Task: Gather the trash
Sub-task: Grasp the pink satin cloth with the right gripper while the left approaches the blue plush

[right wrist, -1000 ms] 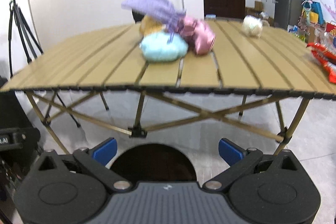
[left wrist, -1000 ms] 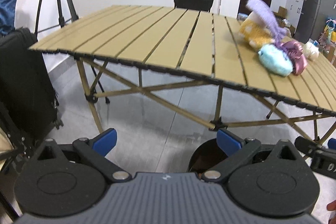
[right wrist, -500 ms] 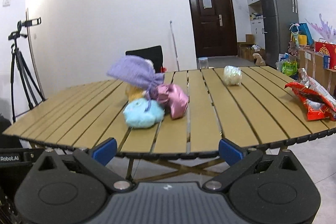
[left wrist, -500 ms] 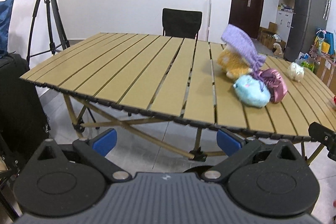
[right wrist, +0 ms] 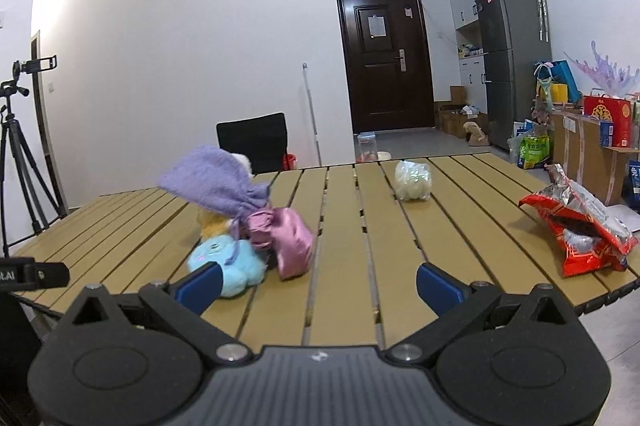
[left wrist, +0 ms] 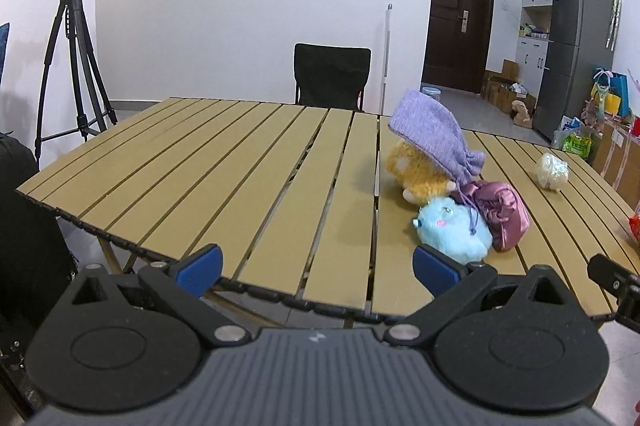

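Observation:
A red and silver snack wrapper (right wrist: 580, 226) lies torn open near the right edge of the slatted table (right wrist: 340, 302). A crumpled clear plastic wad (right wrist: 413, 180) (left wrist: 553, 171) rests farther back. My right gripper (right wrist: 318, 284) hovers open over the table's front edge, holding nothing. My left gripper (left wrist: 316, 268) is open too, above the front edge of the table (left wrist: 208, 162), left of the toys. A sliver of the red wrapper (left wrist: 635, 226) shows at the far right of the left wrist view.
A cluster sits mid-table: light blue plush (right wrist: 228, 262) (left wrist: 454, 230), pink satin pouch (right wrist: 290, 244) (left wrist: 502, 208), purple knit pouch (right wrist: 216, 184) (left wrist: 432, 138), orange plush (left wrist: 418, 170). A black chair (left wrist: 332, 76) stands behind the table. A tripod (left wrist: 76, 66) is at left.
Both grippers have risen from below table height to above the tabletop edge. The wrapper and plastic wad came into fuller view. Nothing was grasped.

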Demonstrator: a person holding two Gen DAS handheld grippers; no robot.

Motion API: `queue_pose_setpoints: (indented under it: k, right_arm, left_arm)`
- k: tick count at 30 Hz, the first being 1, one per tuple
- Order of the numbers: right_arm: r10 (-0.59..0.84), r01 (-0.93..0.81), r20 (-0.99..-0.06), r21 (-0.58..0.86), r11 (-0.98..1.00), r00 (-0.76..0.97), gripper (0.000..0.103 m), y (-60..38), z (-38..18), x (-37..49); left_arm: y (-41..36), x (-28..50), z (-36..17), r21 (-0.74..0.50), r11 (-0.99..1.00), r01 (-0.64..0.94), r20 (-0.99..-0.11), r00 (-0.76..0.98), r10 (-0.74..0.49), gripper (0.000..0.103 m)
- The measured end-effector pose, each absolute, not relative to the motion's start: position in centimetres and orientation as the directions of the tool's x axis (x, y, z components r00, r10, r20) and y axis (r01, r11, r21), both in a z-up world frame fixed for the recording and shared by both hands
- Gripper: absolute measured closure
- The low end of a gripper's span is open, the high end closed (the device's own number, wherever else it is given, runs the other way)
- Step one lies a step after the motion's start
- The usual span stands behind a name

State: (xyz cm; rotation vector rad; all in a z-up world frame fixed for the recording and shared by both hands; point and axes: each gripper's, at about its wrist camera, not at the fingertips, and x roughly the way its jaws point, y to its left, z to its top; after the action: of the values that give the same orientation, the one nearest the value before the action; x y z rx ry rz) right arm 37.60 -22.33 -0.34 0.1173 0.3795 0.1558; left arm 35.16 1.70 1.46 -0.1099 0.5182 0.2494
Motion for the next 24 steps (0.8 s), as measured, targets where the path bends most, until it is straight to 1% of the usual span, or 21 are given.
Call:
queue_pose_setpoints:
  k: [10, 15, 19, 24]
  right_arm:
    - [0.137, -0.113, -0.358, 0.087, 0.990, 0.924, 0.000, -22.7, -1.0, 41.2]
    - [0.160, -0.142, -0.370, 0.075, 0.987, 0.915, 0.000, -21.9, -1.4, 43.6]
    - [0.189, -0.176, -0.398, 0.069, 0.982, 0.898, 0.000, -20.4, -1.8, 46.0]
    - [0.228, -0.209, -0.403, 0.092, 0.974, 0.886, 0.000, -18.4, -2.0, 49.0]
  left_arm:
    - [1.1, 39.9, 0.8, -0.059, 0.962, -0.265, -0.546, 0.816, 0.191, 0.000]
    - [0.9, 42.2, 0.4, -0.046, 0.959, -0.280, -0.559, 0.803, 0.207, 0.000]
    - [1.4, 43.7, 0.2, -0.049, 0.953, -0.298, -0.565, 0.795, 0.220, 0.000]
    - [1.9, 44.8, -0.3, -0.053, 0.949, -0.311, -0.578, 0.784, 0.224, 0.000]
